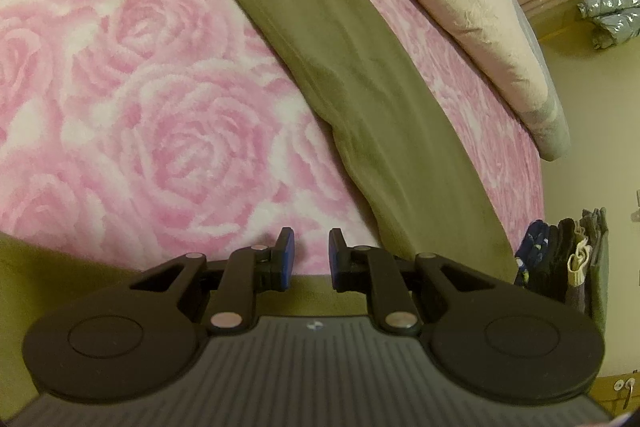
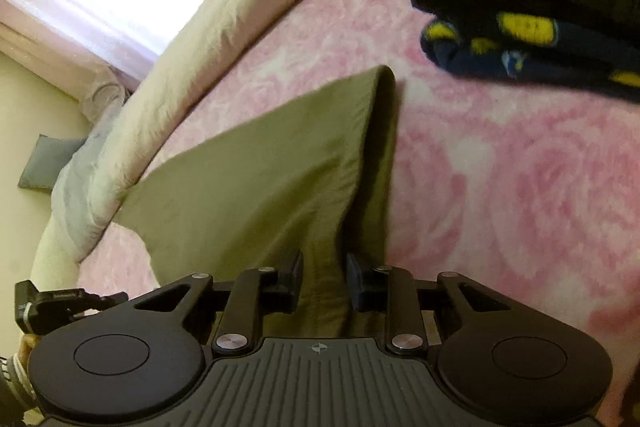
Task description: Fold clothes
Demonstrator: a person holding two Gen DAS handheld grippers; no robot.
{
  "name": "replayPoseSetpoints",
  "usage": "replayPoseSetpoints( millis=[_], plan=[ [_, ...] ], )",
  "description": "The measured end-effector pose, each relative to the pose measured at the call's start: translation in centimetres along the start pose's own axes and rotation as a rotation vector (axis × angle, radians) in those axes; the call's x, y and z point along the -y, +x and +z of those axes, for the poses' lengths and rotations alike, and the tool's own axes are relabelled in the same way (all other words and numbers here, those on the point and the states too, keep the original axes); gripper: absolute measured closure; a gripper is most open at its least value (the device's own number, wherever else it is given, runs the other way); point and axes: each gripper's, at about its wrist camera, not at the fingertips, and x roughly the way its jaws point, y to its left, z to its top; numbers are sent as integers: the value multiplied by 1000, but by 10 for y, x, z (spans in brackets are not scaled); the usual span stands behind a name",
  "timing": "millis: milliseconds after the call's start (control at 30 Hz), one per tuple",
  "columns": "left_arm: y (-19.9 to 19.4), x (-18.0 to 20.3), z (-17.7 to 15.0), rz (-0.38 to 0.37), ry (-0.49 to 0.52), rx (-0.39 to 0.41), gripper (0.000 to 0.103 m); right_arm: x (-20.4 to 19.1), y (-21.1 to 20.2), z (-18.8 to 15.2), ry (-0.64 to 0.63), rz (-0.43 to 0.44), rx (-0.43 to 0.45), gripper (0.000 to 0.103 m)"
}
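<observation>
Olive garment (image 1: 352, 75) laid out long across the pink rose bed cover (image 1: 140, 87).
My right gripper (image 2: 323, 285) has a fold of it between its parted jaws, whether it's pinched I can't tell; my left gripper (image 1: 311, 254) hangs apart near the bed edge.

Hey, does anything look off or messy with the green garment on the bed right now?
Nothing is damaged or spilled. The green garment is only part-folded: one end lies flat on the pink rose blanket, the other is lifted and bunched between the right tongs. The left tongs are open and empty.

right tool (image 2: 323, 279) | fingers apart, astride olive garment (image 2: 256, 187) | on pink rose blanket (image 2: 500, 187)
</observation>
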Motion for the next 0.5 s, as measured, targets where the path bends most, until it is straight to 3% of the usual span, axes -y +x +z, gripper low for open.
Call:
replayPoseSetpoints(
  millis=[100,233,267,300,400,500],
  plan=[
    [0,-1,-2,0,-3,-1,90,7,1,2,43,27,-4,75],
    [0,-1,-5,1,-8,-2,90,4,4,3,10,27,-28,75],
    [0,-1,-6,1,-9,-2,90,2,6,3,2,21,-37,95],
    [-1,-1,-7,0,-9,-2,90,1,8,4,-11,9,-48,103],
    [-2,4,-7,-6,7,3,90,-19,9,3,-113,-88,-57,103],
    [-3,6,-7,-4,22,8,90,-21,-6,4,-115,-175,3,103]
  ],
)
